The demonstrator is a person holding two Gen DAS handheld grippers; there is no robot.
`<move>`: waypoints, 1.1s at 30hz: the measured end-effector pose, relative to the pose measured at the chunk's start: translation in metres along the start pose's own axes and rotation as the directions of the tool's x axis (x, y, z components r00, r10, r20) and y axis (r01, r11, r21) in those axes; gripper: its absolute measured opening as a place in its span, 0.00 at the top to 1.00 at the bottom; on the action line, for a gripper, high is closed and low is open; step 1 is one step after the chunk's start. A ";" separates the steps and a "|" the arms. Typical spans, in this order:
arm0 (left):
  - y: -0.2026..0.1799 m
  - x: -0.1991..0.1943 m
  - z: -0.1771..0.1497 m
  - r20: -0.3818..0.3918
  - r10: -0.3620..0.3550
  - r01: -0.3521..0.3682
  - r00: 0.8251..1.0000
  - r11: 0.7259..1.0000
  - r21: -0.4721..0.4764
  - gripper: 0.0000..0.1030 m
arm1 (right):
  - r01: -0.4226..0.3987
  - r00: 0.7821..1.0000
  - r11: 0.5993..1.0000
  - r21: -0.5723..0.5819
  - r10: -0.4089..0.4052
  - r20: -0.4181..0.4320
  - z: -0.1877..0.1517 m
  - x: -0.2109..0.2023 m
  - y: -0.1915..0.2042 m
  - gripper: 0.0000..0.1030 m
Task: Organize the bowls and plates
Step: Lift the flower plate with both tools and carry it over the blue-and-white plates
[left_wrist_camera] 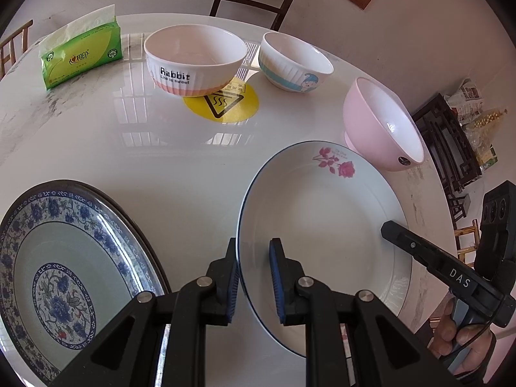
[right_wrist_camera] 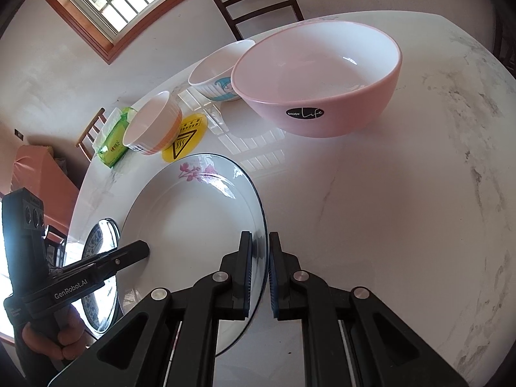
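While my left gripper (left_wrist_camera: 254, 277) straddles the near-left rim of the white round plate with a pink rose print and thin blue edge (left_wrist_camera: 322, 225), its blue-padded fingers stand slightly apart with the rim between them; I cannot tell whether the pads press on it. My right gripper (right_wrist_camera: 260, 267) sits at the opposite rim of that same plate (right_wrist_camera: 193, 222), its fingers close on either side of the edge, and again I cannot tell whether they clamp it. The plate lies on the glossy white marble desk (left_wrist_camera: 129, 148).

Just to the left of it rests a blue-and-white floral porcelain plate with a dark rim (left_wrist_camera: 71, 267), set apart from the rose plate. Beyond the rose plate, close to its far edge, stands a pale pink glossy bowl with a black oval label (right_wrist_camera: 322, 74). Farther back are a white ribbed bowl with a blue band and cartoon figure (left_wrist_camera: 295, 61) and a white bowl with an orange base and the word "Rabbit" (left_wrist_camera: 193, 58), which partly covers a yellow round hot-surface sticker (left_wrist_camera: 225, 104). A green pack of tissues (left_wrist_camera: 80, 54) stands at the far left.
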State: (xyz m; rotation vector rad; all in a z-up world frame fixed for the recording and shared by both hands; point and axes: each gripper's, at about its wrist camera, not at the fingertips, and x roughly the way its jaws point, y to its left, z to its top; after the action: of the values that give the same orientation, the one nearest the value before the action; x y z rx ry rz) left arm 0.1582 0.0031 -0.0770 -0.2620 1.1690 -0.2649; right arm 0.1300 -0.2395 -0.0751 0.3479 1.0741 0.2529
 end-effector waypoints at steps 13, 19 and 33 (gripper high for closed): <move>0.018 -0.029 -0.006 0.035 0.012 -0.011 0.999 1.000 -0.026 0.83 | -0.014 1.000 0.999 -0.045 0.015 0.010 -0.002 -0.008 0.025 0.90; 0.037 -0.047 -0.010 0.056 0.034 -0.031 0.998 0.998 -0.053 0.83 | -0.031 1.000 0.997 -0.076 0.031 0.001 -0.003 -0.005 0.045 0.90; 0.110 -0.092 -0.039 0.087 0.118 -0.100 0.989 0.978 -0.182 0.83 | -0.110 0.993 0.978 -0.178 0.099 -0.070 -0.011 0.026 0.114 0.90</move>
State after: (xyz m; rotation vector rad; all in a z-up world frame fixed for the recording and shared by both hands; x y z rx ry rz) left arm 0.0960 0.1350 -0.0487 -0.3622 1.1075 -0.0503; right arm 0.1286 -0.1238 -0.0556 0.2339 1.0843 0.4552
